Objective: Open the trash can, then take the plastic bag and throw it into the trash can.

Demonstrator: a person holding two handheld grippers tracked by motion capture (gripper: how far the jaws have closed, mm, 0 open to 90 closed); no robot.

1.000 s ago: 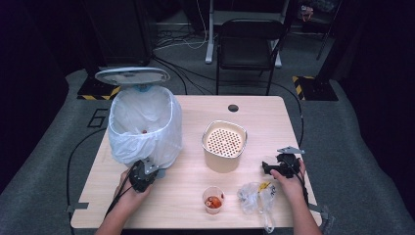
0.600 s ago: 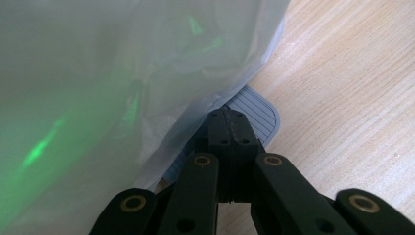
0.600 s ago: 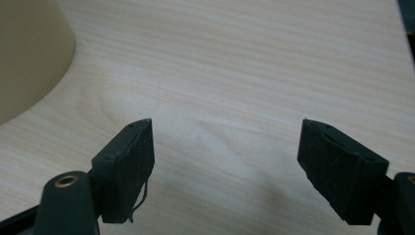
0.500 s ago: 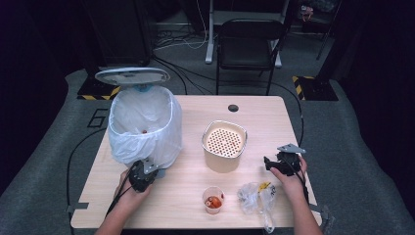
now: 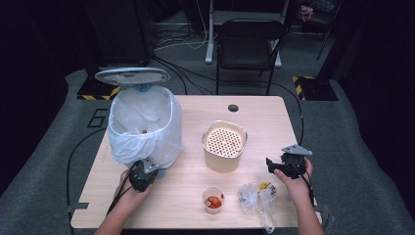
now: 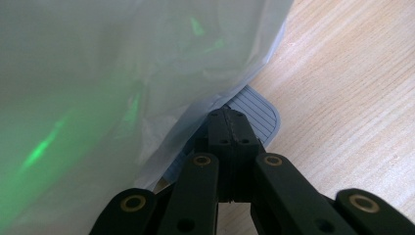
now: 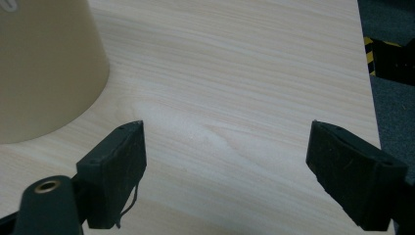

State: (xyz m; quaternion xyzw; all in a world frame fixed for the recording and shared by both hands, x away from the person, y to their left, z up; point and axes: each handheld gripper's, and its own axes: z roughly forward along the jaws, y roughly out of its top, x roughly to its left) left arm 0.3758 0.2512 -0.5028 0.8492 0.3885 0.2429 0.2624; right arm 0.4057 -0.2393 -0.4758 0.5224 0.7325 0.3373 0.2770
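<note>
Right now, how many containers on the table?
3: lined bin at the left, lid up; perforated beige container at centre; small cup near the front edge. None seem hidden.

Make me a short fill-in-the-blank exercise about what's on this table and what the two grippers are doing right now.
1. The left gripper has its jaws ____ over the grey pedal at the foot of the bin.
2. The lid of the bin stands ____.
3. The right gripper has its jaws ____ above bare table.
4. The small cup stands between the left gripper and the crumpled ____ bag.

Missing words: shut; open; open; plastic
</note>
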